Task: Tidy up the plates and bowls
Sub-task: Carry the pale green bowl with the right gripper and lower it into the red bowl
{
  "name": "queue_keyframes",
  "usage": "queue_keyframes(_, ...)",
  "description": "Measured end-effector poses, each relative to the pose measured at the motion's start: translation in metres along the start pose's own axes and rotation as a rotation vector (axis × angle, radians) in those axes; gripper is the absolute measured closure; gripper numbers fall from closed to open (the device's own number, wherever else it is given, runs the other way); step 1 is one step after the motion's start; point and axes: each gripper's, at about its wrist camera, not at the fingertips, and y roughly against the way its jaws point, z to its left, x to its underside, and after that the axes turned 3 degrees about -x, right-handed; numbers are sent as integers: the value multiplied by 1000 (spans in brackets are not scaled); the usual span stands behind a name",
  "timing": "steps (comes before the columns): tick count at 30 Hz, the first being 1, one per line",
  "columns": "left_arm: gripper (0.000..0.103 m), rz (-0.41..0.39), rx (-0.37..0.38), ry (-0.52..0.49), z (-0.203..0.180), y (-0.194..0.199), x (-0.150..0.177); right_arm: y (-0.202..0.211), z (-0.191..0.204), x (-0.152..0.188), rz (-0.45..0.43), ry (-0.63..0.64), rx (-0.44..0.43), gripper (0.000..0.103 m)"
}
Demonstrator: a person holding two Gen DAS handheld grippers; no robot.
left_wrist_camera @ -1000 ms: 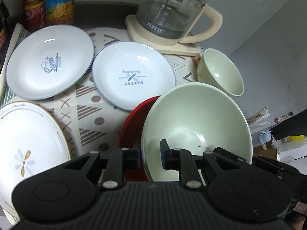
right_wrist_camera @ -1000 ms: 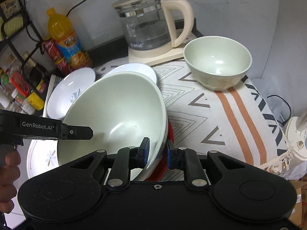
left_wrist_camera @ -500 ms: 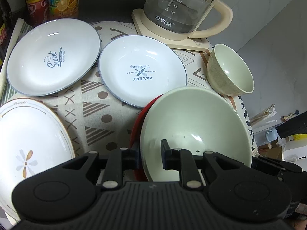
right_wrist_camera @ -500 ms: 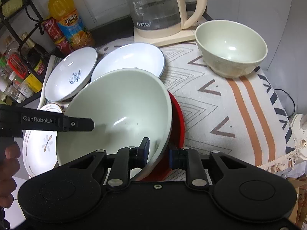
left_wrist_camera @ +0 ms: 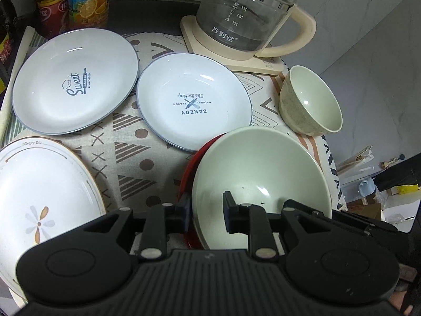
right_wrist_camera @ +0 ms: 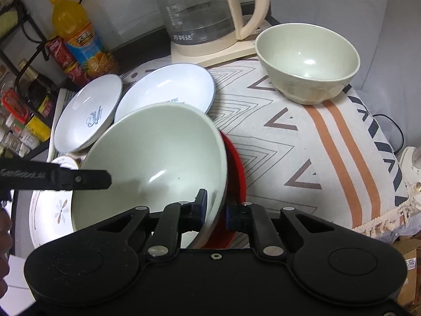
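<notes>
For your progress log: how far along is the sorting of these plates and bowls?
Done: nothing stacked except the big bowl over the red dish. In hand: the left gripper and the right gripper each straddle that bowl's rim; the right is shut on it, the left is opening. Left: the two blue-rimmed plates, the flower plate and the small bowl lie apart.

1. Pretty clearly a home kitchen: a glass electric kettle point(left_wrist_camera: 247, 23) with a cream handle sits on its base at the back.
2. The surface point(right_wrist_camera: 302, 142) has a patterned cloth over it, loaded with white plates point(left_wrist_camera: 75, 81) and pale green bowls point(right_wrist_camera: 307, 60).
3. An orange juice bottle point(right_wrist_camera: 76, 39) stands by the wall, next to a black rack point(right_wrist_camera: 18, 100) crammed with sauce bottles and jars.
</notes>
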Motion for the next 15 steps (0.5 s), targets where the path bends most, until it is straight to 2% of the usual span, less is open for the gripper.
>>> queue_keyframes(3, 81, -5, 5, 6, 2, 2, -1, -2, -1, -3, -7, -4, 7, 92)
queue_keyframes(12, 81, -51, -18, 24, 8, 12, -13, -7, 10, -9, -8, 93, 48, 91)
queue_keyframes(15, 81, -63, -14, 18, 6, 14, -17, -7, 12, -9, 5, 105, 34, 83)
